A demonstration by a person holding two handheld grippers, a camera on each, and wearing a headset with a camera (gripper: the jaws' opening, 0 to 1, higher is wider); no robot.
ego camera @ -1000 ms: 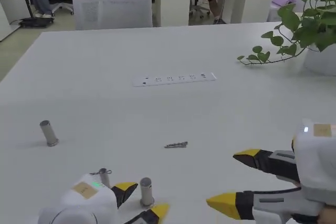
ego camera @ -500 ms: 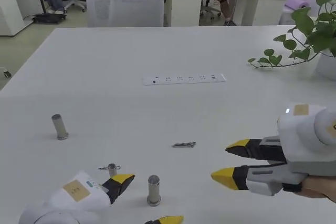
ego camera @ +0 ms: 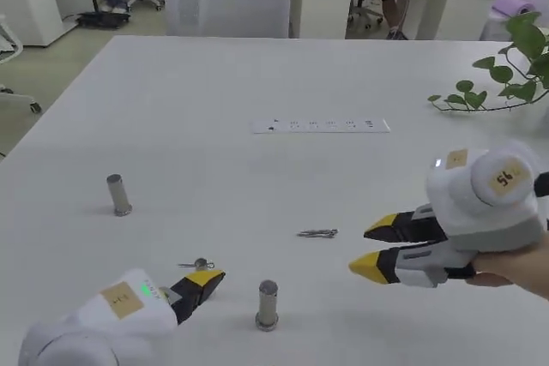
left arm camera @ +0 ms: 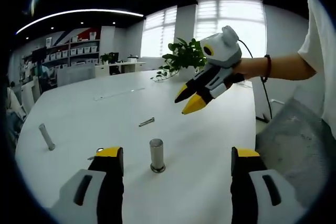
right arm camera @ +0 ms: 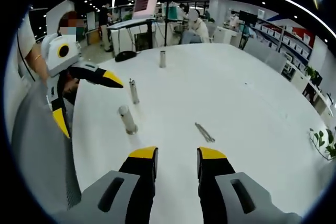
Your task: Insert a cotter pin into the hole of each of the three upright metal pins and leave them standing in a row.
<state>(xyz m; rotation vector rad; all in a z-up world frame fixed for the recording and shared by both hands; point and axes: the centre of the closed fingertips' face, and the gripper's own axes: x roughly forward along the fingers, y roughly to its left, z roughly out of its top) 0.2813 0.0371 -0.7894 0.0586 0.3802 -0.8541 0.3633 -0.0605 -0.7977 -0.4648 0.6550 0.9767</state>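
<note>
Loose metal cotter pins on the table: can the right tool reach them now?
Probably yes. The right tool hovers open, pointing toward the loose metal cotter pins, with bare white table between them; the nearest upright grey metal pin stands off to the side.

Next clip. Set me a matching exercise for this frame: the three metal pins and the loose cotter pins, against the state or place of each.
Things:
1. leftmost metal pin
2. middle metal pin
3. rightmost metal pin
4. loose cotter pins

States:
A. bare, nearest the viewer
B. has a cotter pin through it
C. bare, farthest back of the three
D. lying flat

Pairs: 1-C, 2-B, 3-A, 4-D
</note>
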